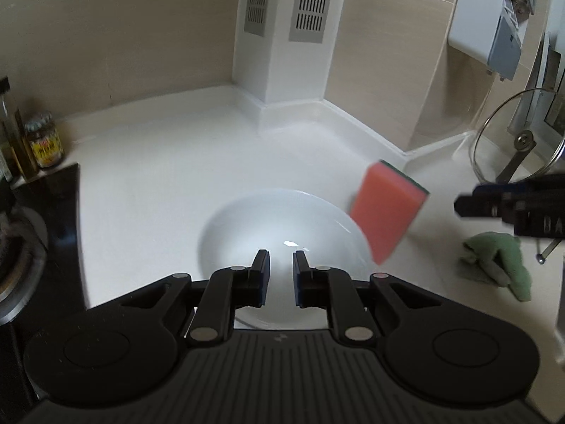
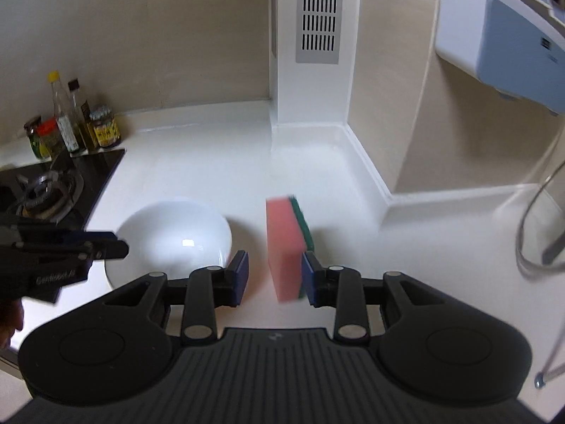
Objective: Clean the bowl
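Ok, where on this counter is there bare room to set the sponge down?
Bare counter lies behind the bowl, up to the white pillar, and between the pillar and the jars. Crowded: the stove and jars at left, the green cloth and glass lid at right.

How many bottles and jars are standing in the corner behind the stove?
5, clustered by the wall behind the stove: yellow-capped clear bottle, dark-capped oil bottle, yellow-labelled jar, red-lidded jar, dark-lidded jar. More could be hidden behind them.
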Action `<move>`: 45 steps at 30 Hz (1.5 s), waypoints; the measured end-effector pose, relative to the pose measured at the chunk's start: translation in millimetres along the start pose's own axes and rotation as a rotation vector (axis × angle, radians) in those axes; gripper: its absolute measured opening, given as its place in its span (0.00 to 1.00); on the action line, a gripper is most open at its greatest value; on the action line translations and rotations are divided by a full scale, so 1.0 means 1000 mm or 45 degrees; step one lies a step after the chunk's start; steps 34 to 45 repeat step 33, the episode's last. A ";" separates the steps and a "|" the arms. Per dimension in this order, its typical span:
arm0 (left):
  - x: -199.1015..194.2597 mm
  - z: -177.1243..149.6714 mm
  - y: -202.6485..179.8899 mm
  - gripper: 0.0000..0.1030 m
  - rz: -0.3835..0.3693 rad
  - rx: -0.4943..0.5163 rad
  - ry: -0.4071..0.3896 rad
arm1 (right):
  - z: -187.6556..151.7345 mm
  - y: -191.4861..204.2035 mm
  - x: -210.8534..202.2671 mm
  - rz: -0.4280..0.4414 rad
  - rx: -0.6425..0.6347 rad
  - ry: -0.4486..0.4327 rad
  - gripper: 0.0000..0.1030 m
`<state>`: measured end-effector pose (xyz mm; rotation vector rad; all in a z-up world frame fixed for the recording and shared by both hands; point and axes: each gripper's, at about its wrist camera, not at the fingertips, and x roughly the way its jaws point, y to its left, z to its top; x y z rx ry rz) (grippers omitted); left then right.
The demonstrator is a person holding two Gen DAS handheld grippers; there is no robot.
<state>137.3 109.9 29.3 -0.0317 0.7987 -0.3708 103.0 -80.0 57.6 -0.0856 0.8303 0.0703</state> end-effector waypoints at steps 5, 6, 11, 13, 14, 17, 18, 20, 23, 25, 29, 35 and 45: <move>-0.004 -0.008 -0.023 0.15 0.114 -0.090 -0.026 | -0.018 -0.005 -0.001 0.020 -0.113 -0.008 0.27; -0.005 -0.008 -0.027 0.15 0.148 -0.108 -0.023 | -0.020 -0.006 -0.002 0.033 -0.131 -0.002 0.27; -0.013 -0.017 -0.051 0.15 0.262 -0.162 -0.069 | -0.028 -0.013 -0.009 0.120 -0.195 -0.040 0.27; -0.013 -0.021 -0.058 0.15 0.288 -0.190 -0.066 | -0.031 -0.016 -0.011 0.154 -0.209 -0.051 0.27; -0.013 -0.023 -0.061 0.15 0.304 -0.204 -0.064 | -0.032 -0.019 -0.011 0.174 -0.222 -0.053 0.27; -0.013 -0.025 -0.065 0.15 0.332 -0.253 -0.103 | -0.032 -0.025 -0.012 0.208 -0.261 -0.072 0.27; -0.012 -0.024 -0.066 0.15 0.341 -0.260 -0.114 | -0.032 -0.027 -0.012 0.212 -0.271 -0.081 0.27; -0.010 -0.023 -0.066 0.15 0.362 -0.258 -0.104 | -0.030 -0.031 -0.010 0.216 -0.275 -0.081 0.27; -0.010 -0.025 -0.069 0.15 0.381 -0.233 -0.073 | -0.029 -0.035 -0.007 0.237 -0.266 -0.088 0.27; -0.010 -0.028 -0.067 0.15 0.401 -0.228 -0.052 | -0.030 -0.034 -0.004 0.239 -0.257 -0.091 0.27; -0.008 -0.032 -0.066 0.15 0.415 -0.253 -0.038 | -0.034 -0.032 0.000 0.270 -0.201 -0.072 0.27; -0.009 -0.034 -0.068 0.15 0.441 -0.246 -0.049 | -0.038 -0.033 0.003 0.259 -0.203 -0.059 0.27; -0.009 -0.034 -0.068 0.15 0.441 -0.246 -0.049 | -0.038 -0.033 0.003 0.259 -0.203 -0.059 0.27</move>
